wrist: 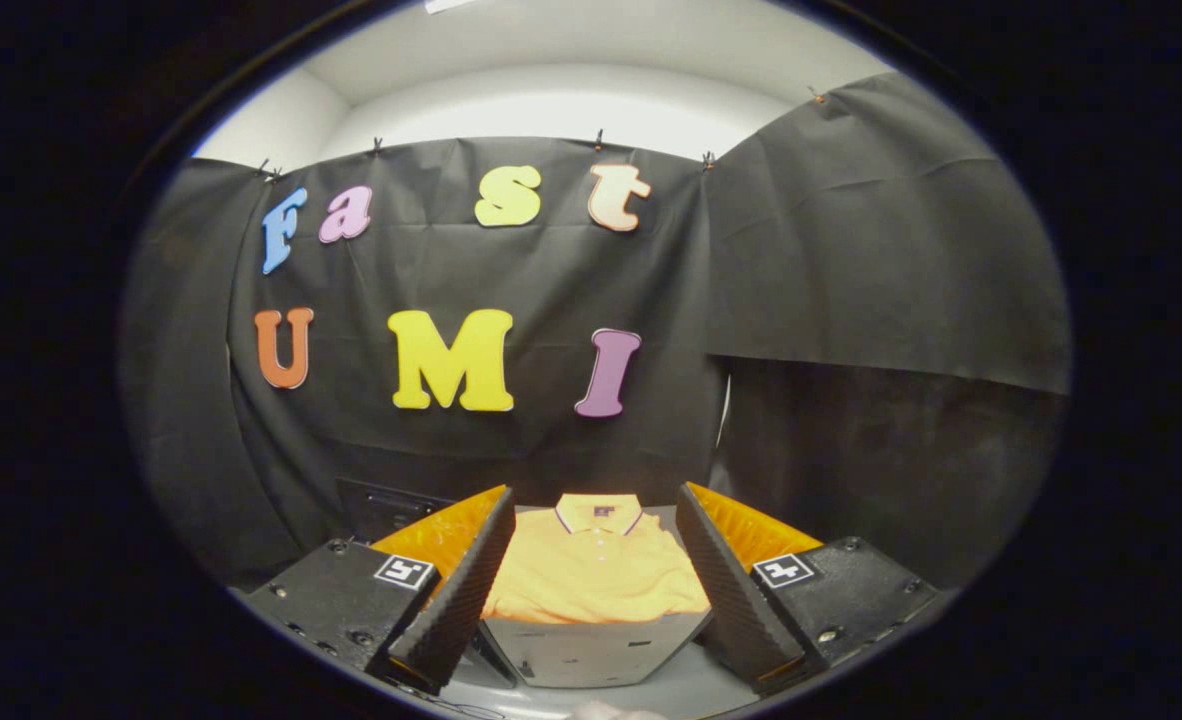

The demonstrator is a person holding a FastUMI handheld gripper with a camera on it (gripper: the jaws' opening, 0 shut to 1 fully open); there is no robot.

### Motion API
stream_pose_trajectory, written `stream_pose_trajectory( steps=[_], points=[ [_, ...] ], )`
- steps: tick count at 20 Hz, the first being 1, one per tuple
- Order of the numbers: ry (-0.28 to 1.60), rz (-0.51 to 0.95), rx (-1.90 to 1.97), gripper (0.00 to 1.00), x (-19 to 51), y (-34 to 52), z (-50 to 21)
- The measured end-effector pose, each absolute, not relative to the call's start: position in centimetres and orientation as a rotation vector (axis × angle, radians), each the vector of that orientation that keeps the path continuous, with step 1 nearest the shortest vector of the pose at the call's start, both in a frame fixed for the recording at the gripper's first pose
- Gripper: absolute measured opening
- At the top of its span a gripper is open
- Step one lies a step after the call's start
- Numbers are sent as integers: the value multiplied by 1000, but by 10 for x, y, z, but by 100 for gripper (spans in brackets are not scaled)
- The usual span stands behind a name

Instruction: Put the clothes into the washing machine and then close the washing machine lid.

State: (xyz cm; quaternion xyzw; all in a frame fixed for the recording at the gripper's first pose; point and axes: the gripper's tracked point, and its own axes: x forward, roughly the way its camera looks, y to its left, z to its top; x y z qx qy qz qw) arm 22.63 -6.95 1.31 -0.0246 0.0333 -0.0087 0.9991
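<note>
- Gripper [591, 590] spread wide, nothing held, nothing touching either pad.
- Left finger [456, 600] and right finger [726, 590]: black ribbed pads, orange backing on outer sides, black blocks with square markers behind.
- Gap between fingers fully open, aimed at 12 o'clock.
- Bottom of gap, near side: grey-white box face [591, 650], looks like the front of whatever carries the shirt; cannot tell if it is the washing machine.
- Pale rounded bit at 6 o'clock below that face, too cut off to identify.
- On top of that box, ahead of the fingers and seen through the gap: orange polo shirt [591, 570], folded flat, collar toward 12 o'clock, dark trim on collar, small label inside the neck.
- Shirt well clear of both pads; its left and right edges hidden behind the fingers.
- At 10 o'clock from the left finger, against the wall: dark boxy object [381, 505], low, mostly hidden, identity unclear.
- Beyond the shirt at 12 o'clock: black cloth wall [551, 440], clipped along the top edge.
- Second black cloth panel [881, 260] at 2 o'clock, overlapping the first, lower edge hanging free.
- Above the cloth: white wall and ceiling [551, 90].
</note>
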Motion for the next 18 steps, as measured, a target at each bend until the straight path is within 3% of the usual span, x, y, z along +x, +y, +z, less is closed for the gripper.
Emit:
stream_pose_trajectory(
  steps=[10, 18],
  points=[
    [220, 25, -14, 100, 390, -96, -42],
    [436, 30, 16, 100, 484, -100, -127]
  ],
)
